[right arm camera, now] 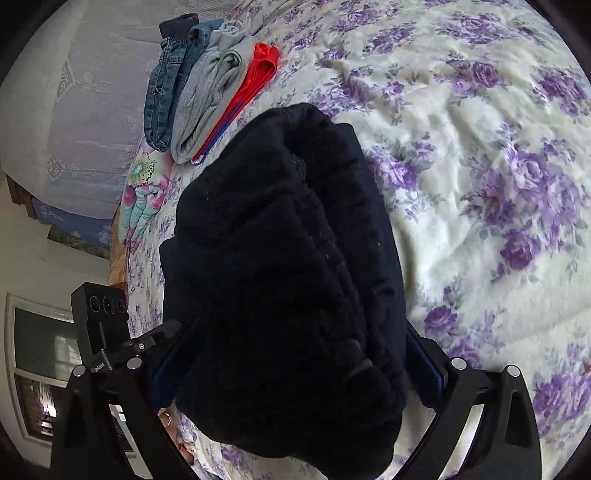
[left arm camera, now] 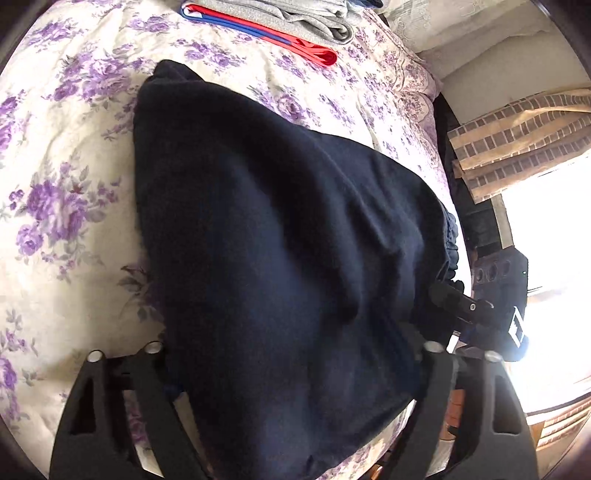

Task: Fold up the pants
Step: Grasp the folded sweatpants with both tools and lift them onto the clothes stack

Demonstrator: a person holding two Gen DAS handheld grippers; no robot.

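Dark navy pants [left arm camera: 266, 236] lie on a bed with a purple floral cover [left arm camera: 66, 192]. In the left wrist view the cloth runs from between my left gripper's jaws [left arm camera: 295, 373] up across the bed; the jaws stand wide with thick fabric between them. In the right wrist view the bunched elastic waistband of the pants [right arm camera: 288, 258] fills the space between my right gripper's jaws [right arm camera: 295, 373], which also stand wide around it. The fingertips of both grippers are hidden by cloth. The right gripper [left arm camera: 480, 306] shows at the pants' right edge in the left view.
A stack of folded clothes sits at the bed's far side: jeans [right arm camera: 162, 85], grey pants [right arm camera: 210, 92], red and blue garment [right arm camera: 255, 85] [left arm camera: 258, 31]. A pillow [right arm camera: 144, 192] lies at the bed edge. Curtains [left arm camera: 517, 136] and a bright window are to the right.
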